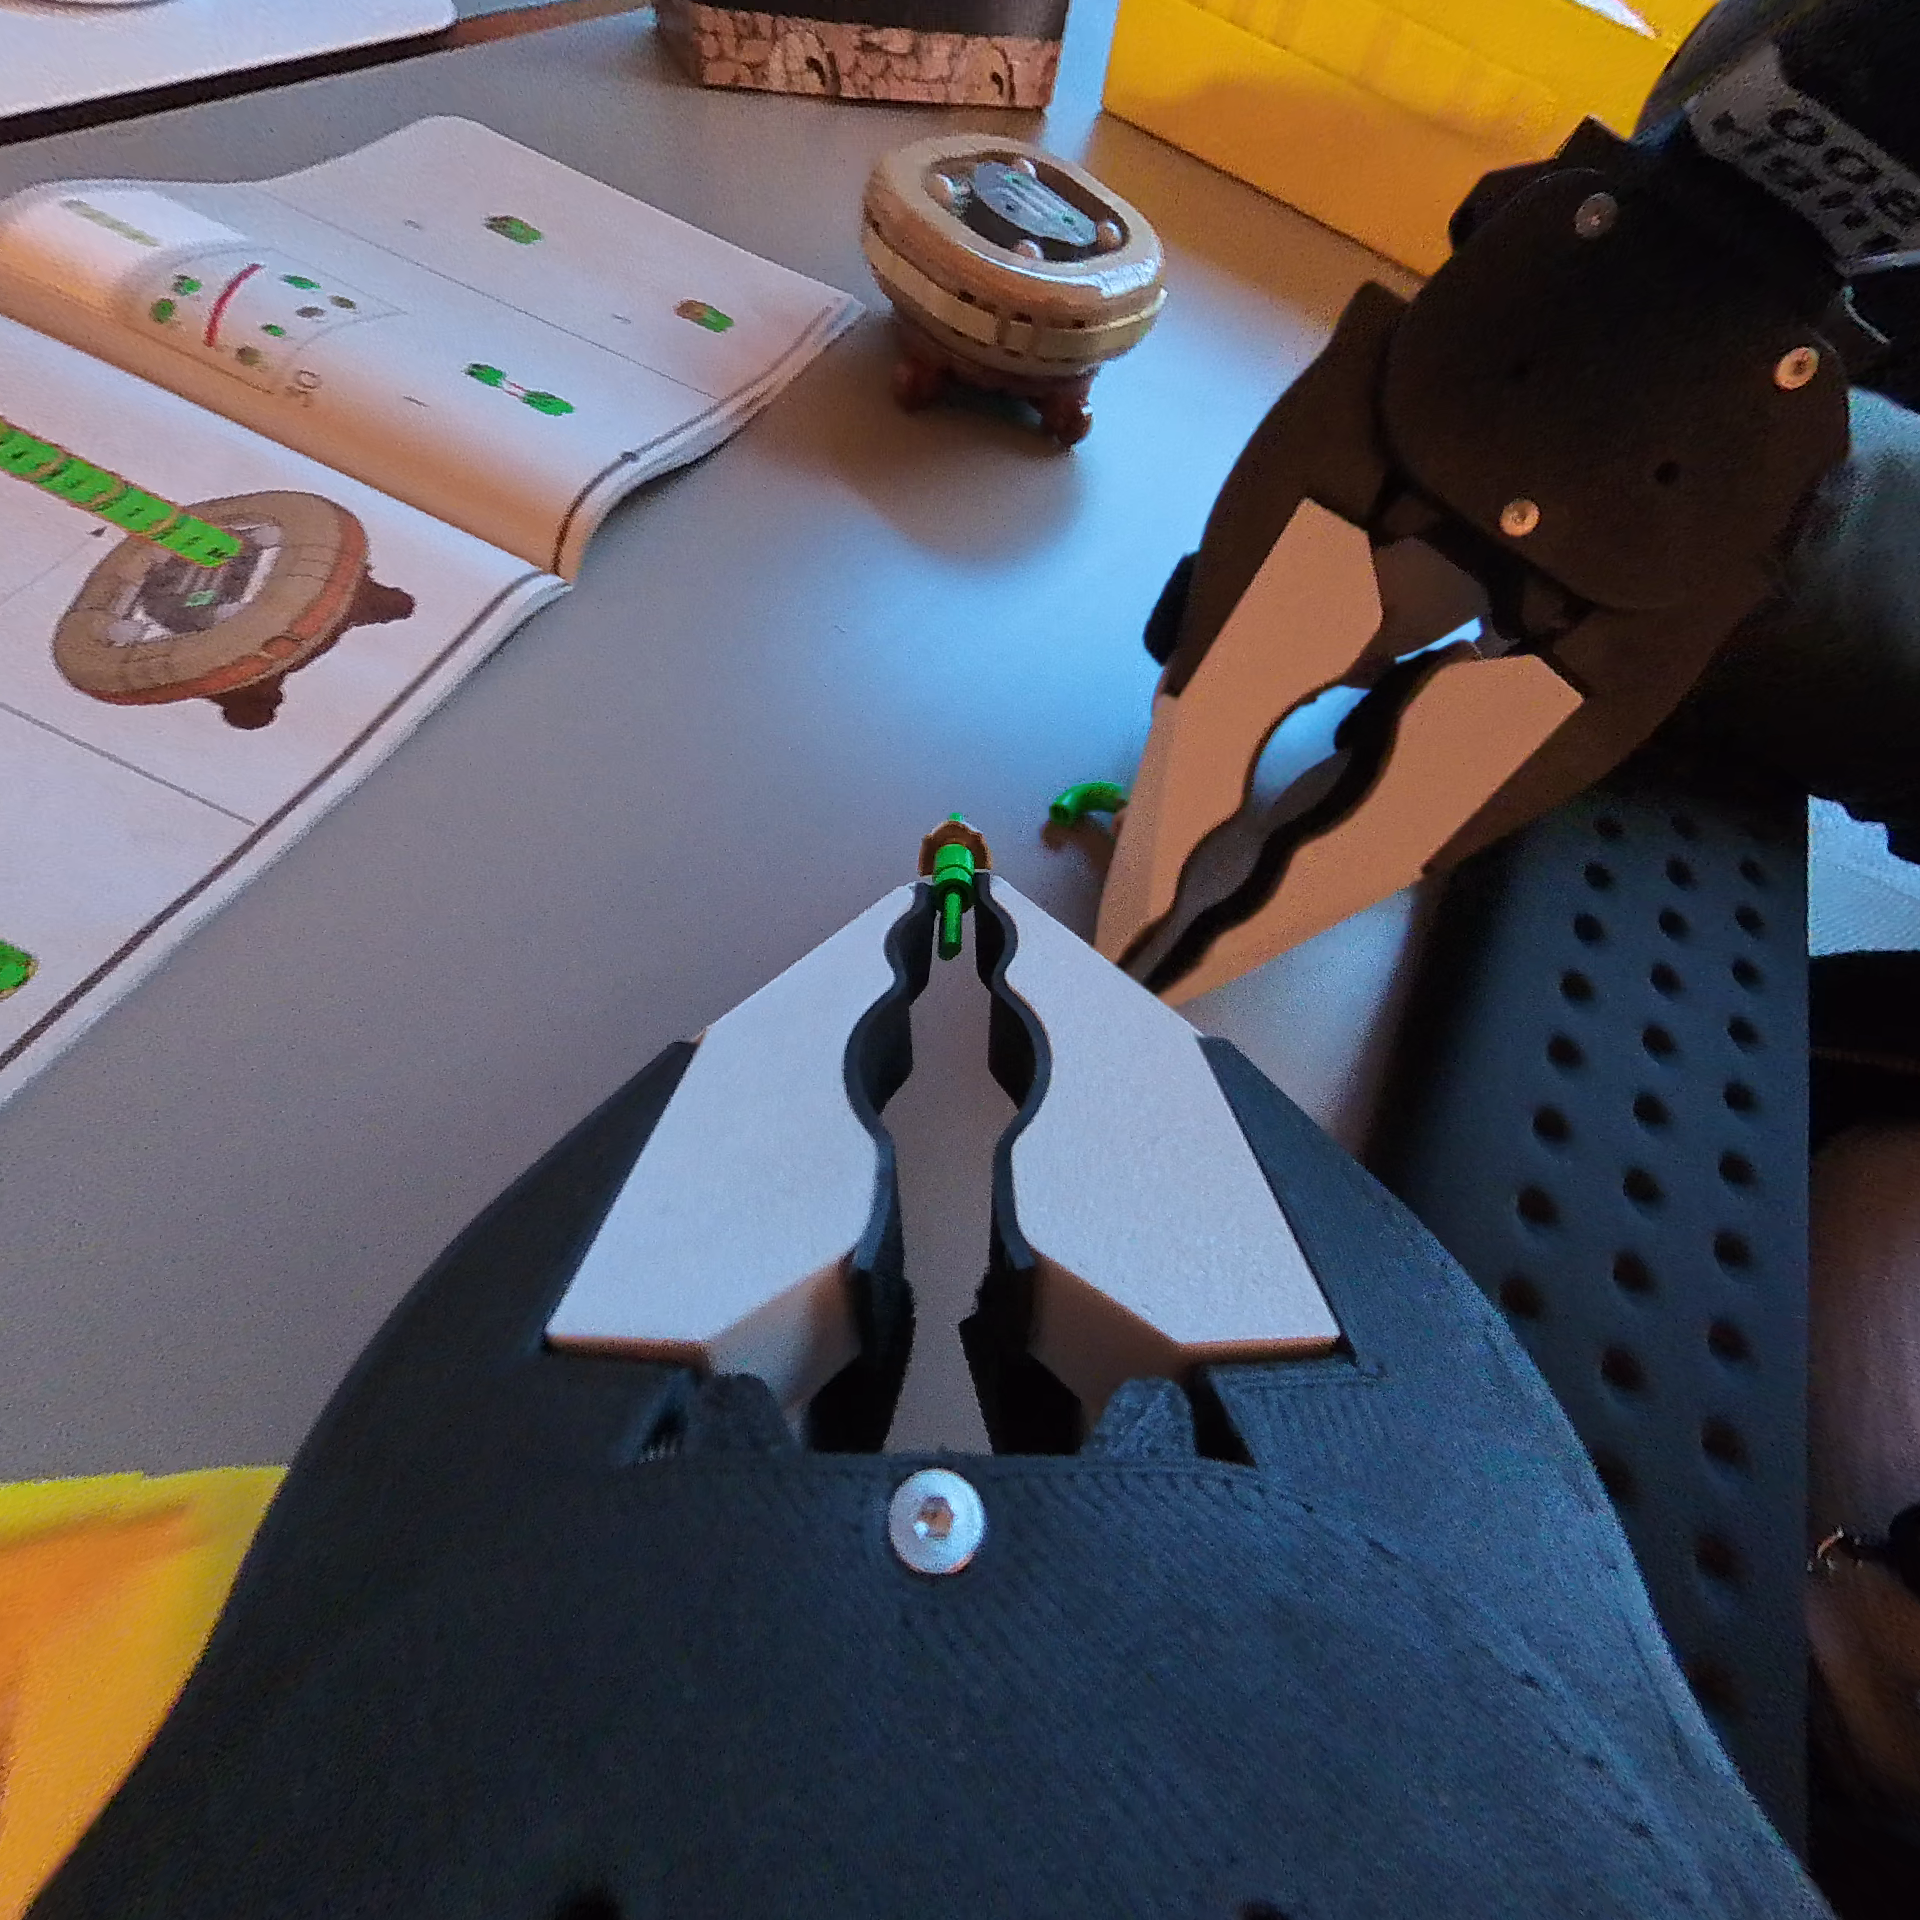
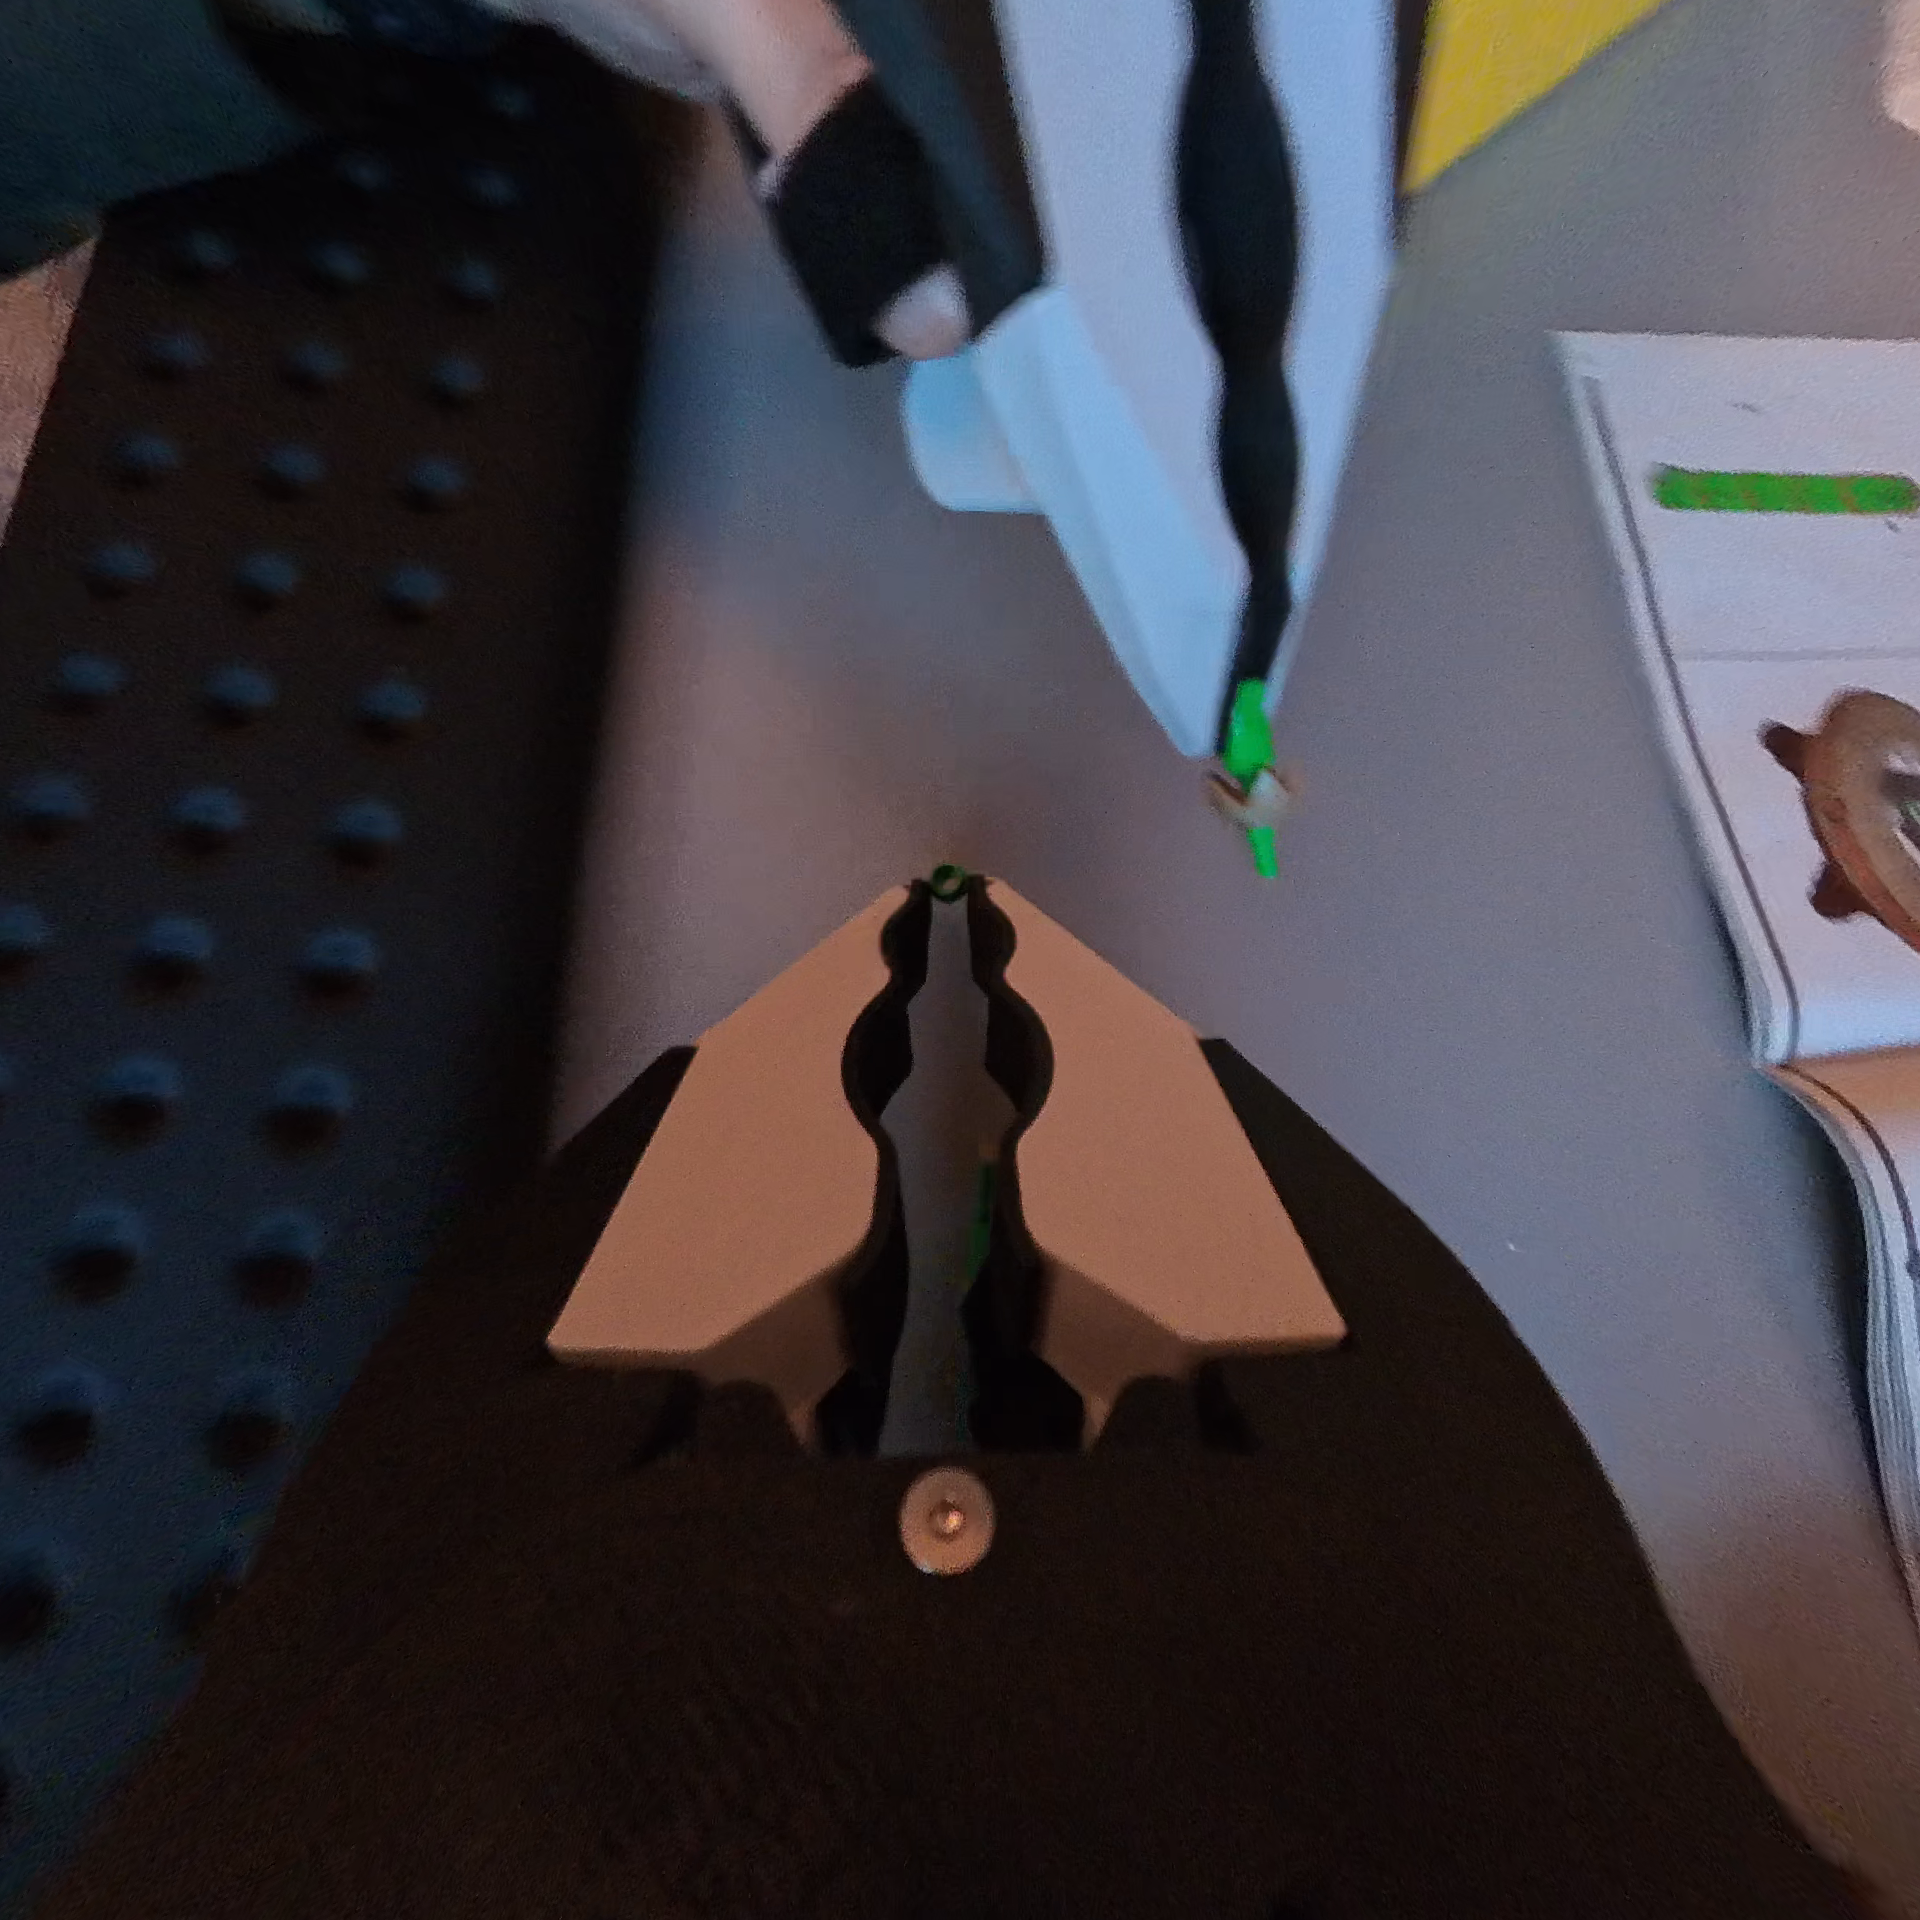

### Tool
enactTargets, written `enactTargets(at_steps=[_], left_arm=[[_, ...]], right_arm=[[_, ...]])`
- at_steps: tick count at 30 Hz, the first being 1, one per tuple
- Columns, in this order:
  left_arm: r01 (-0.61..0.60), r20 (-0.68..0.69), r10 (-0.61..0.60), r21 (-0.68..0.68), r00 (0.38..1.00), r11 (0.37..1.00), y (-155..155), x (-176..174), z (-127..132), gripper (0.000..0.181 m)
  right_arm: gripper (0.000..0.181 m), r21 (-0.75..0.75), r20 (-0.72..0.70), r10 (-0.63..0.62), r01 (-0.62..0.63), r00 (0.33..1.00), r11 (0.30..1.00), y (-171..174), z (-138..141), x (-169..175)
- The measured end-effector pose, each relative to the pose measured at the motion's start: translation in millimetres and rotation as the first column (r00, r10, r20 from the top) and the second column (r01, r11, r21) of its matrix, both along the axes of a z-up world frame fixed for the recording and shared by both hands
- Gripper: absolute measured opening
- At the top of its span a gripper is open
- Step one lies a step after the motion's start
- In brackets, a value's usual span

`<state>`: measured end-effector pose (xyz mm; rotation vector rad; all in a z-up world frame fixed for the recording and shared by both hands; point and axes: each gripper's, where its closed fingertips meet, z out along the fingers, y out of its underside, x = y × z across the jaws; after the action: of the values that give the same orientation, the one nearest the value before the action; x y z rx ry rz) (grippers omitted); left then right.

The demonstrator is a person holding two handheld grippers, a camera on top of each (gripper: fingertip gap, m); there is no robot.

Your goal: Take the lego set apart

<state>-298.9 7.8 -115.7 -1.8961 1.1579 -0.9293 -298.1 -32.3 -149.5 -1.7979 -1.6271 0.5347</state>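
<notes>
Lego set is sitting in pieces: main round tan-and-brown base (image 1: 1013, 275) is standing on the worktop (image 1: 727, 727) just beside the open instruction booklet (image 1: 416, 343), well apart from both tongs.

Left tongs (image 1: 951, 883) are pinching down almost fully on a small green stem piece (image 1: 948, 894) with a tan collar at its far end. Right tongs (image 2: 945, 885) are likewise nearly closed on a tiny curved green piece (image 2: 945, 883).

Handling, my read: these bits are feather-light, rigid, smooth plastic, so they're likely slipping or pinging away if squeezed off-centre. Best hold on the stem is across its straight shaft, clear of the collar, so the collar can be pulled off along the axis. The base looks stiffer and heavier; grip it across the rim, not the legs.

View differences:
- Left wrist view is showing the base, a yellow box (image 1: 1351, 114) behind it, and the curved green piece poking out by the right tongs' tips.
- Right wrist view is missing the base entirely, but is showing the stem side-on hanging from the left tongs, green tip past the collar, plus the person's gloved hand (image 2: 862, 239) on the left tool. It is blurrier.
- A black perforated surface (image 2: 260, 623) is showing in both.
</notes>
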Motion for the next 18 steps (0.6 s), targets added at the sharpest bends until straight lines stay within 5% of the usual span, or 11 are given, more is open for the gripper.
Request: enactTargets(at_steps=[7,12,18], left_arm=[[-0.023,0.089,0.025,-0.03,0.996,0.999,4,-3,13,0.005],[0.098,0.161,-0.099,0.012,0.982,0.995,-17,7,29,0.005],[0.228,0.138,-0.241,0.105,0.961,0.968,-42,18,32,0.006]], right_arm=[[0.022,-0.011,-0.099,-0.116,0.115,0.988,0.993,25,22,21],[0.026,-0.026,-0.34,-0.061,0.056,0.938,0.998,15,61,19],[0.023,-0.074,-0.367,-0.038,0.011,0.929,0.997,8,62,15]])
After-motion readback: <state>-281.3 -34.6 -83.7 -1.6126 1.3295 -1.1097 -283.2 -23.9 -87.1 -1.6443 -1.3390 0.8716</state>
